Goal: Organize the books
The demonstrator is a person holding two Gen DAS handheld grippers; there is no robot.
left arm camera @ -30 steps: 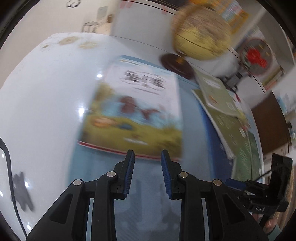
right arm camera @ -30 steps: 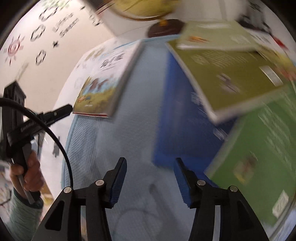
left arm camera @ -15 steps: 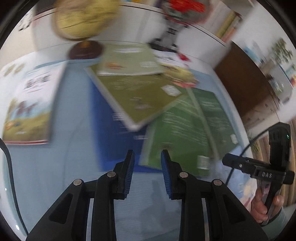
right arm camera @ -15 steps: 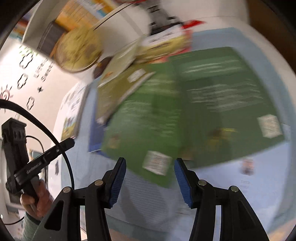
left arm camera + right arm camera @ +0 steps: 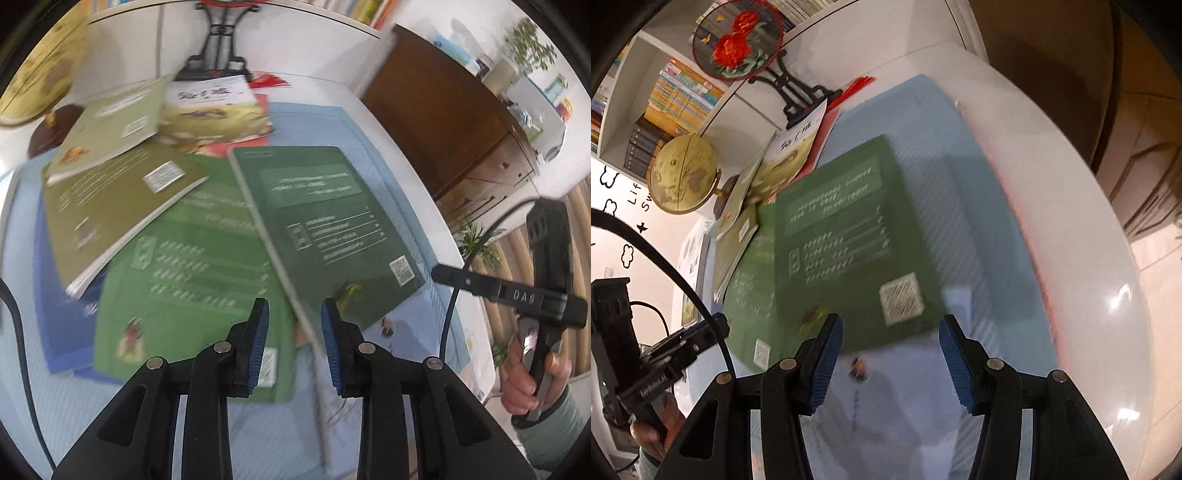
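Observation:
A loose pile of books lies on a light blue mat (image 5: 317, 122). A dark green book (image 5: 332, 221) (image 5: 849, 251) tops its right side. It overlaps a lighter green book (image 5: 192, 266), an olive book (image 5: 110, 199), a blue book (image 5: 62, 314) and a yellow picture book (image 5: 218, 110). My left gripper (image 5: 293, 306) hovers open by a narrow gap over the dark green book's near left corner, with nothing between the pads. My right gripper (image 5: 891, 325) is open wider above that book's near edge and holds nothing. Neither touches a book.
A globe (image 5: 683, 177) and a round red-flower ornament on a black stand (image 5: 738, 40) stand at the back of the white table (image 5: 1071, 258). A brown cabinet (image 5: 443, 129) is beyond the right edge. A hand (image 5: 532, 376) holds the other gripper's handle.
Both views have swept from the lone picture book on the left across to the book pile on the right. The jaw gaps look the same.

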